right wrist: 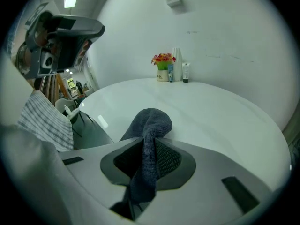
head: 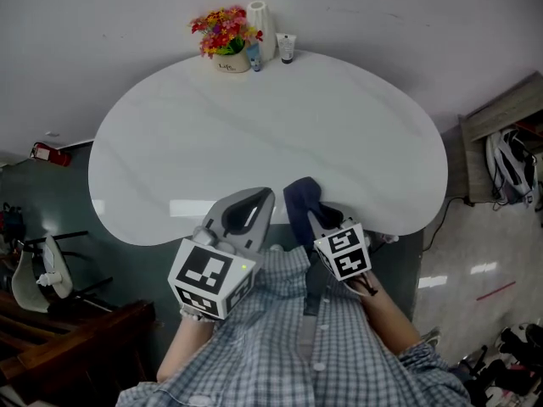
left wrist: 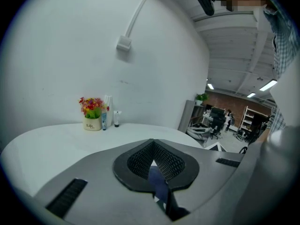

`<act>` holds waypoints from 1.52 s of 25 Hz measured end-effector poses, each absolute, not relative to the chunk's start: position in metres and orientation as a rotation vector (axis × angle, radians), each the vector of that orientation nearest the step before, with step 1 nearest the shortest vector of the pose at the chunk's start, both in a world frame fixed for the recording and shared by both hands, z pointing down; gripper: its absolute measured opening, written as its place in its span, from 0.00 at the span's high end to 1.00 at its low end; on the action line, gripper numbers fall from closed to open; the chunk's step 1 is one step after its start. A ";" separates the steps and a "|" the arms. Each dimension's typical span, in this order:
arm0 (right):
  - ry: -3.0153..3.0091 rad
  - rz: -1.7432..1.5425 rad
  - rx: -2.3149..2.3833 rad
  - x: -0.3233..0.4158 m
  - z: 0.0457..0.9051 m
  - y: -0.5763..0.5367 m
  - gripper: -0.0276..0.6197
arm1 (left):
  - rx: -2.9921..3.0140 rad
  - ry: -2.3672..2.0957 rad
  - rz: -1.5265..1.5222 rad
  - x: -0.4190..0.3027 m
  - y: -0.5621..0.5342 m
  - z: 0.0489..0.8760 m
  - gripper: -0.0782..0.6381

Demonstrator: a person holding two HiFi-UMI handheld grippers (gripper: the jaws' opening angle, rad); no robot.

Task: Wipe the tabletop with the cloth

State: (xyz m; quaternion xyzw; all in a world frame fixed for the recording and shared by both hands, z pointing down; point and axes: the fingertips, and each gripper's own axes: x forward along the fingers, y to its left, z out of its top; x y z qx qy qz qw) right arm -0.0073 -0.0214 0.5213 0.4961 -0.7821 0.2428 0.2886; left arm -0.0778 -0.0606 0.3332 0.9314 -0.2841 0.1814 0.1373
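The dark blue cloth (right wrist: 152, 118) is pinched in the right tongs (right wrist: 148, 146) at the near edge of the white desk (head: 254, 134). The left tongs (left wrist: 153, 150) are closed on nothing just beside it.

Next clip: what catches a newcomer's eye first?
A dark blue terry cloth sits pinched in the right gripper at the near edge of the white oval tabletop. At the far edge, by the wall, a small pot of red and yellow flowers gives the brightest colour.

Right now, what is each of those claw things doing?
Left gripper: fingers closed, holding nothing.
Right gripper: fingers closed on the dark blue cloth.
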 end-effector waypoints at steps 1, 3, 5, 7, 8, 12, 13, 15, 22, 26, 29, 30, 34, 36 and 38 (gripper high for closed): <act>-2.079 0.639 1.304 -0.008 0.524 -0.022 0.86 | 2.691 -0.828 0.525 -0.076 -0.061 0.333 0.88; -2.061 0.605 1.259 -0.009 0.530 -0.022 0.86 | 2.684 -0.839 0.527 -0.072 -0.063 0.333 0.88; -2.052 0.553 1.215 -0.011 0.534 -0.023 0.86 | 2.677 -0.847 0.528 -0.067 -0.063 0.333 0.88; -2.059 0.510 1.185 -0.010 0.534 -0.025 0.86 | 2.673 -0.851 0.528 -0.061 -0.065 0.333 0.88; -2.064 0.501 1.178 -0.009 0.534 -0.026 0.86 | 2.671 -0.853 0.529 -0.058 -0.065 0.334 0.88; -2.071 0.497 1.184 -0.002 0.532 -0.028 0.86 | 2.665 -0.849 0.532 -0.044 -0.066 0.336 0.88; -2.068 0.497 1.185 0.001 0.532 -0.027 0.86 | 2.665 -0.846 0.533 -0.041 -0.066 0.336 0.88; -2.059 0.498 1.190 0.009 0.533 -0.027 0.86 | 2.665 -0.838 0.532 -0.033 -0.066 0.337 0.88; -1.999 0.524 1.254 0.055 0.534 -0.019 0.86 | 2.665 -0.781 0.520 0.003 -0.065 0.339 0.88; -1.953 0.545 1.313 0.085 0.534 -0.011 0.86 | 2.681 -0.737 0.521 0.024 -0.063 0.340 0.88; -1.923 0.570 1.358 0.108 0.535 -0.005 0.86 | 2.691 -0.705 0.524 0.040 -0.061 0.340 0.88; -1.912 0.582 1.374 0.115 0.536 -0.002 0.86 | 2.694 -0.694 0.525 0.045 -0.060 0.341 0.88; -1.877 0.601 1.439 0.145 0.537 0.007 0.86 | 2.708 -0.652 0.530 0.064 -0.058 0.342 0.88; -1.850 0.627 1.472 0.160 0.538 0.013 0.86 | 2.715 -0.634 0.531 0.073 -0.058 0.342 0.88; -1.826 0.641 1.503 0.176 0.538 0.018 0.86 | 2.720 -0.618 0.531 0.083 -0.057 0.343 0.88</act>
